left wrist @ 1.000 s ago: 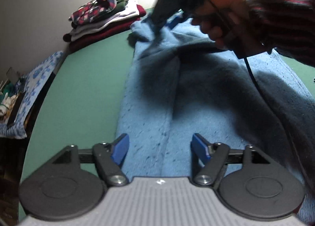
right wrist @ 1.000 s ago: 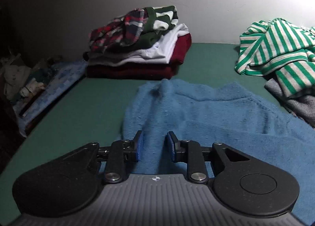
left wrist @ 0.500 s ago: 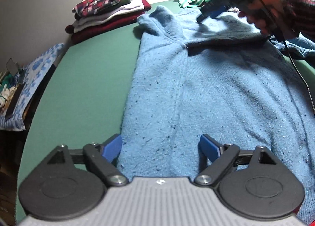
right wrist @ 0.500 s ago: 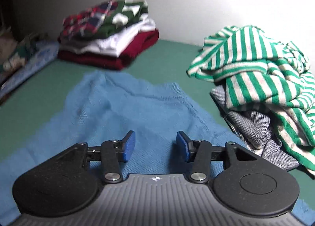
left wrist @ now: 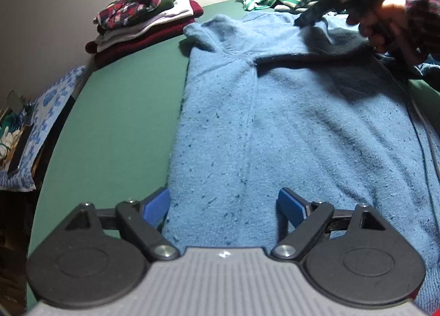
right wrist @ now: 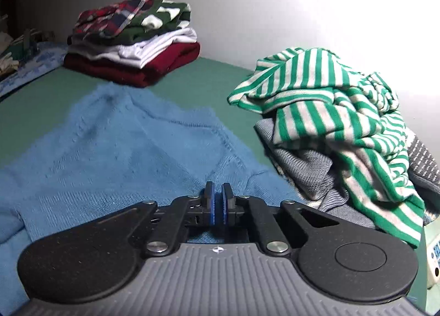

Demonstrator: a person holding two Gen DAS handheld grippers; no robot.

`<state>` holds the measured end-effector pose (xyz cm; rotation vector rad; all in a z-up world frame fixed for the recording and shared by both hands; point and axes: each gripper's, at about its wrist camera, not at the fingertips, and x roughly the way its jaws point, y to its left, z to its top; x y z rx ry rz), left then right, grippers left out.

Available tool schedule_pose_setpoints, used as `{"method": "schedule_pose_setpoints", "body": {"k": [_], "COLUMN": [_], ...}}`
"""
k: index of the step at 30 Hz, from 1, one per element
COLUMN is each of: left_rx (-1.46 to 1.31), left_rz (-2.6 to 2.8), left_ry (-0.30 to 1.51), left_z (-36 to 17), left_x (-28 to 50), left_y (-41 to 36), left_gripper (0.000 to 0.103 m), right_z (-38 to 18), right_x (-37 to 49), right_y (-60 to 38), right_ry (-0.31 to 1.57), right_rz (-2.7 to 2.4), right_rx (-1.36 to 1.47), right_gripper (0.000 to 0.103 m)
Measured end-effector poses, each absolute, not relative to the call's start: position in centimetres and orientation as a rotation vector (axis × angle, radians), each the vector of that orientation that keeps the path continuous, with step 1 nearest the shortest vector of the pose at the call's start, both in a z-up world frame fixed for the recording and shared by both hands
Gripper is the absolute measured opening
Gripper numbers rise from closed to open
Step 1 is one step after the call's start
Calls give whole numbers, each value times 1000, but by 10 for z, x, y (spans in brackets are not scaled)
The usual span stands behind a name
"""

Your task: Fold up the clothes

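The right gripper has pinched shut on the sweater; left gripper spread. Sweater lies lengthwise toward the tabletop's far edge.

1. Blue sweater: right side and hem run out of the left wrist view; its near edge is covered by the left gripper body.
2. Right gripper: jaws nearly together; whether sweater fabric sits between the pads cannot be told.
3. Grey garment: mostly buried under the striped green-and-white top.
4. Clutter beyond the table's left edge: too dark and small to identify.
5. Hand: cropped by the frame.
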<state>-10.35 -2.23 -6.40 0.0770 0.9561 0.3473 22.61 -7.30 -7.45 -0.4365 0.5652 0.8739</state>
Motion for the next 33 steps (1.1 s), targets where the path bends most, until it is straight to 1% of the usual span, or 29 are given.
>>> {"method": "schedule_pose_setpoints", "body": {"k": [2, 3, 4, 5, 7, 9, 11, 16, 22, 23, 26, 28, 30, 31, 32, 33], "left_rx": [86, 90, 90, 90, 88, 79, 71, 64, 48, 53, 54, 49, 46, 33, 20, 0], "left_rz": [346, 345, 346, 348, 352, 357, 366, 381, 339, 326, 291, 279, 282, 275, 269, 255], "left_ry": [959, 959, 958, 956, 953, 963, 985, 1045, 1072, 1075, 1065, 1060, 1052, 1050, 1047, 1040], "left_z": [-61, -59, -57, -54, -47, -43, -40, -38, -43, -45, -46, -45, -45, -44, -44, -42], "left_x": [-105, -106, -110, -115, -130, -147, -163, -196, -216, -219, -229, -236, -242, -246, -249, -252], "left_y": [-23, -23, -24, -25, -23, -22, -21, -20, -21, -22, -20, -15, -10, -6, -2, 3], "left_gripper": [83, 83, 81, 80, 80, 80, 74, 73, 72, 70, 66, 66, 65, 61, 54, 50], "right_z": [-75, -68, -60, -51, -36, -34, -39, -59, -70, -71, -73, -73, -74, -74, -74, -75], "right_x": [222, 219, 214, 207, 187, 163, 136, 86, 75, 74, 69, 65, 60, 58, 56, 54], "right_y": [-72, -74, -79, -84, -96, -101, -101, -100, -97, -96, -94, -94, -94, -93, -93, -93], "right_ry": [561, 568, 569, 573, 625, 708, 779, 920, 1037, 1054, 1052, 1037, 1021, 1013, 1005, 997], "right_rz": [859, 848, 840, 858, 977, 1099, 1164, 1199, 1133, 1118, 1073, 1043, 1013, 998, 983, 968], "right_rx": [-445, -412, -368, -320, -213, -156, -152, -133, -48, -36, -17, -10, -2, 1, 5, 8], "right_gripper": [11, 24, 32, 34, 34, 34, 34, 34, 34, 34, 37, 41, 41, 41, 41, 37]}}
